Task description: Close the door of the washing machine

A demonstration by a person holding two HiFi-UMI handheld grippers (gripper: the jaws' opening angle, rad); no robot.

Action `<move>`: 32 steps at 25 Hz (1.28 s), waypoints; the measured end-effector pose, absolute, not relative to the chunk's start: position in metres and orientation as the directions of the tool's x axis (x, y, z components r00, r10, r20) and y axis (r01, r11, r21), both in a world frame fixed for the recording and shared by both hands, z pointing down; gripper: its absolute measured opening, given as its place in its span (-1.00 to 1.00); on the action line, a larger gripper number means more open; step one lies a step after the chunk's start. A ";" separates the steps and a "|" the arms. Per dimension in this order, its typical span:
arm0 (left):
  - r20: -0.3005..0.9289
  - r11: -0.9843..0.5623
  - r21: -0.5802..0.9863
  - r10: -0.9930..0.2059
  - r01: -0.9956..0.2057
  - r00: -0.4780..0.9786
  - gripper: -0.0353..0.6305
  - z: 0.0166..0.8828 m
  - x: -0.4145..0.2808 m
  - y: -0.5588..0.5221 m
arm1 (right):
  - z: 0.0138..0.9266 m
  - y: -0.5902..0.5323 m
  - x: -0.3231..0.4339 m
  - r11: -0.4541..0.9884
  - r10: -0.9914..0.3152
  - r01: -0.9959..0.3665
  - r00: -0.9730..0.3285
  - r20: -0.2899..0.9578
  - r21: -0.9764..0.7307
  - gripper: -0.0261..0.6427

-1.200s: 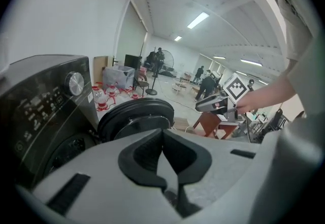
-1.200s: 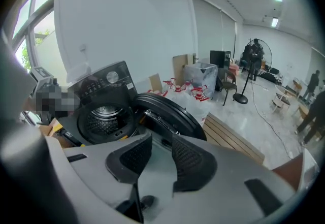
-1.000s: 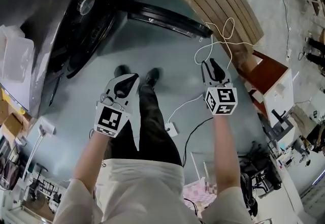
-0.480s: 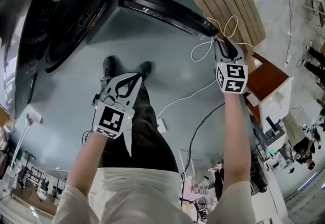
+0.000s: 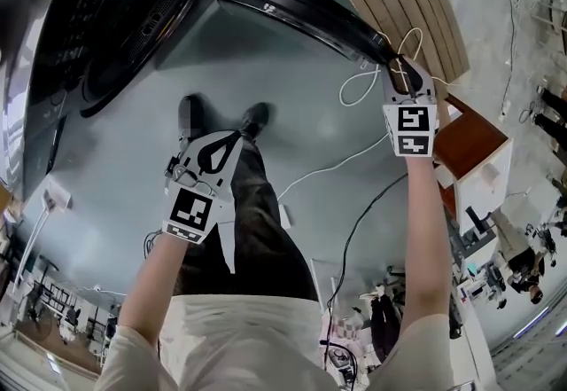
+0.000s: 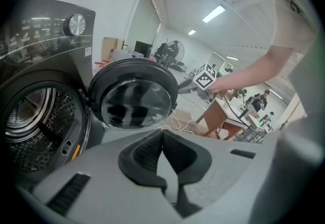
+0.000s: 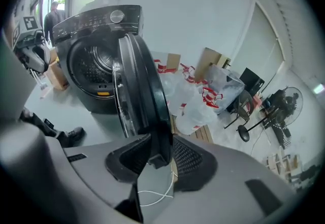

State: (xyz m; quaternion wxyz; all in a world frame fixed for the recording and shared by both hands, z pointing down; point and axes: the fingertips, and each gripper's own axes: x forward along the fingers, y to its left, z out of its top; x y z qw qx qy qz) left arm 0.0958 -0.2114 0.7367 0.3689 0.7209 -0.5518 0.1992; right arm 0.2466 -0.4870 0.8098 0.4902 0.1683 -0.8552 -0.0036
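Door of washing machine stands open; fingers of your right gripper pinch its free edge. Fingers of your left gripper pressed together, empty.

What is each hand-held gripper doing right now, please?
Left hand-held gripper: shut, empty.
Right hand-held gripper: shut on the door edge.
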 end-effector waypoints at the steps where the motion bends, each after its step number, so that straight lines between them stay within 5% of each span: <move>1: 0.695 -0.112 0.312 -0.650 -0.943 0.307 -0.87 0.739 0.092 -0.210 | 0.811 -0.486 0.246 0.943 -0.293 -0.285 -0.459 0.839 0.173 -0.48; 24: 0.710 -0.069 0.295 -0.651 -0.953 0.267 -0.87 0.742 0.004 -0.091 | 0.827 -0.317 0.228 0.943 -0.227 -0.315 -0.385 0.895 0.103 -0.53; 32: 0.717 -0.068 0.299 -0.643 -0.952 0.271 -0.87 0.745 -0.013 -0.047 | 0.826 -0.226 0.191 0.975 -0.132 -0.218 -0.413 0.901 0.043 -0.54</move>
